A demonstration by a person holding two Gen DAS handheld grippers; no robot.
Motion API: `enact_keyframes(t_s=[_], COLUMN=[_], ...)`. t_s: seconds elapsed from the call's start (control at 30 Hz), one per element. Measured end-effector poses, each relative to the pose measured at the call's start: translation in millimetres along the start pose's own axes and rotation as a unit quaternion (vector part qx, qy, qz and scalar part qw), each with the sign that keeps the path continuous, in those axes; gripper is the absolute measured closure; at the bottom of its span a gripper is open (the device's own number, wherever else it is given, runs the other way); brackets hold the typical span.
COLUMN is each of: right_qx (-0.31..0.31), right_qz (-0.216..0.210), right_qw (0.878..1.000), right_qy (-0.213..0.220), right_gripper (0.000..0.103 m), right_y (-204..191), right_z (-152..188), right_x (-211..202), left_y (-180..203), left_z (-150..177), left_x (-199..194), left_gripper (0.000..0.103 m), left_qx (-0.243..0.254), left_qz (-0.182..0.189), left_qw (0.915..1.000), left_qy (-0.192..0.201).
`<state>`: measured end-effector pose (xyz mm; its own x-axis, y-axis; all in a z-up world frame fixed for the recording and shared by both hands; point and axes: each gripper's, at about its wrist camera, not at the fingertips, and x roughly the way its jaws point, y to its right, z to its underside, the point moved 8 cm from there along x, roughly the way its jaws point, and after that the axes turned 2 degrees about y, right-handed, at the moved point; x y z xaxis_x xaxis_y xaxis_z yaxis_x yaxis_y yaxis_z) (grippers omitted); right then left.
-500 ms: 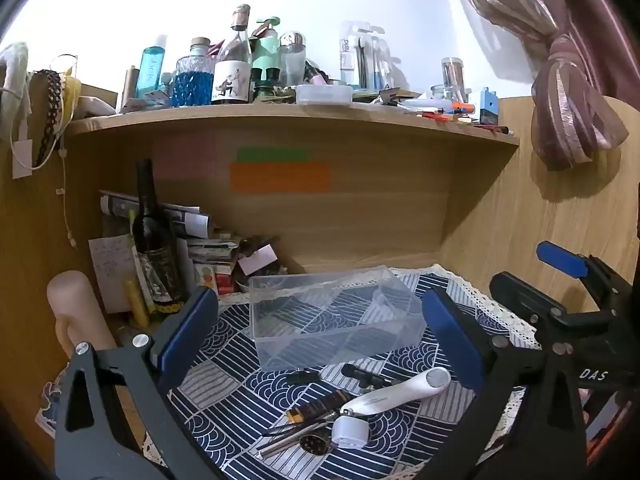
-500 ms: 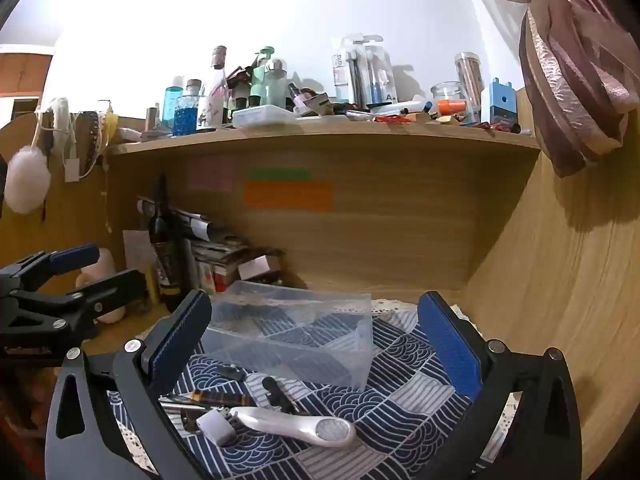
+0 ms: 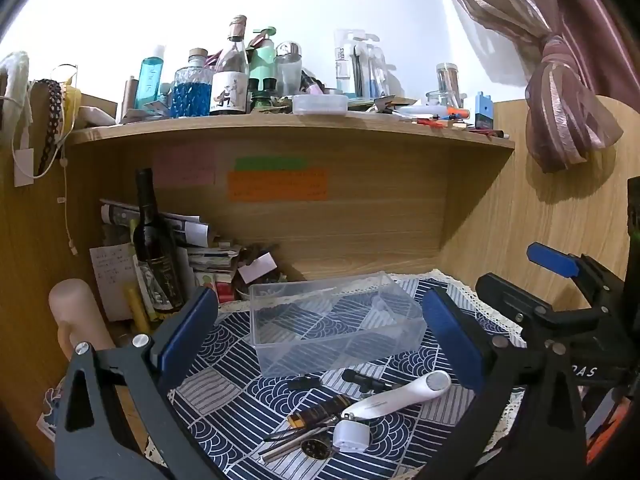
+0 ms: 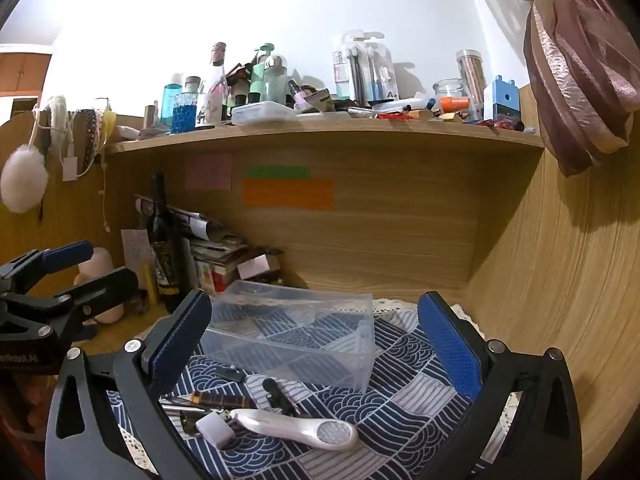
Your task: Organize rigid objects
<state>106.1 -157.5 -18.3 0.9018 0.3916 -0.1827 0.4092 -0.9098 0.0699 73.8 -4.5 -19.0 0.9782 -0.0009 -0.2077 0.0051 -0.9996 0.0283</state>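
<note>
A clear plastic box stands empty on a blue patterned cloth. In front of it lie a white handled tool, a brown pen-like stick, a black clip, a small black piece and metal tweezers. My left gripper is open and empty above the box. My right gripper is open and empty, and shows at the right of the left wrist view.
A dark wine bottle and a pile of papers stand at the back left. A wooden shelf crowded with bottles runs overhead. A wooden wall closes the right side. A pink cylinder stands at the left.
Both grippers have barely shifted; the objects lie as before.
</note>
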Motion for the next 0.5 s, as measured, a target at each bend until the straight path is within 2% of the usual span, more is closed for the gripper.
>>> enact_keyframes(t_s=[0.5], right_qx=[0.010], right_qz=[-0.002], right_qw=[1.000], right_qy=[0.005], right_gripper=[0.000], right_y=[-0.2], right_z=[-0.8], right_x=[-1.6], left_y=[3.5], left_z=[-1.9], left_x=[-3.2], left_gripper=[0.000], left_qx=[0.002], left_qz=[0.006], left_qw=[1.0000], left_qy=[0.004])
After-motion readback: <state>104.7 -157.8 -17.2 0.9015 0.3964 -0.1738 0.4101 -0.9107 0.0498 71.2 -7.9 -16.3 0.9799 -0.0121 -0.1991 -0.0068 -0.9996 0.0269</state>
